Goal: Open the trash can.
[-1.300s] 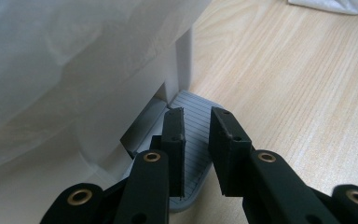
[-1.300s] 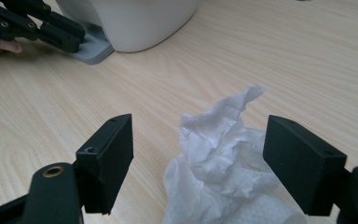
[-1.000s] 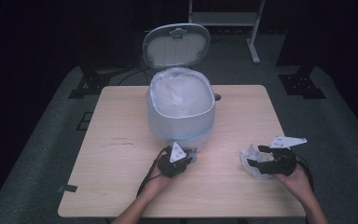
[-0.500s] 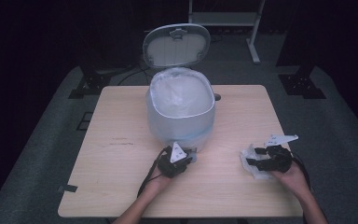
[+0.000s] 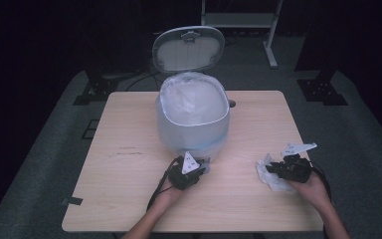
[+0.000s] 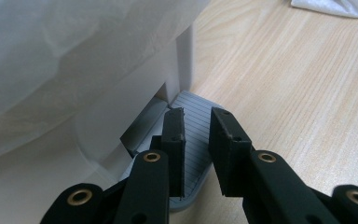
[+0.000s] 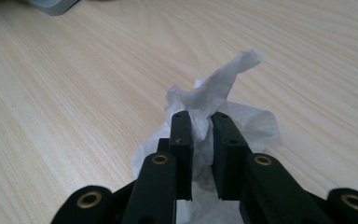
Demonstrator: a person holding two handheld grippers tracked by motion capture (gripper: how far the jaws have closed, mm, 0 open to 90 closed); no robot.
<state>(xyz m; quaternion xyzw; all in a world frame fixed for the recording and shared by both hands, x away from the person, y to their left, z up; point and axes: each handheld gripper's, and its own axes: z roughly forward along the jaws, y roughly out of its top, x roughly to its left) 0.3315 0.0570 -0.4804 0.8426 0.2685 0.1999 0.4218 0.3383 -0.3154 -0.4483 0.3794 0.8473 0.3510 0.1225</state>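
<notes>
The right gripper [image 7: 200,116], jaws just closing, clamps the crumpled white tissue [image 7: 214,88]; the lined white pedal bin [image 5: 193,117] stands far-left across the worktop [image 5: 129,164]; the left gripper [image 6: 198,114], jaws together, rests on its grey ribbed pedal [image 6: 196,135].

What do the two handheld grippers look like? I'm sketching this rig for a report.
Both the left gripper and the right gripper have a black body, a grey three-cornered plate on top and a black cable trailing back. Each has two flat black jaws on arms with brass-coloured rivets. The forearms are bare, no sleeves in sight.
</notes>
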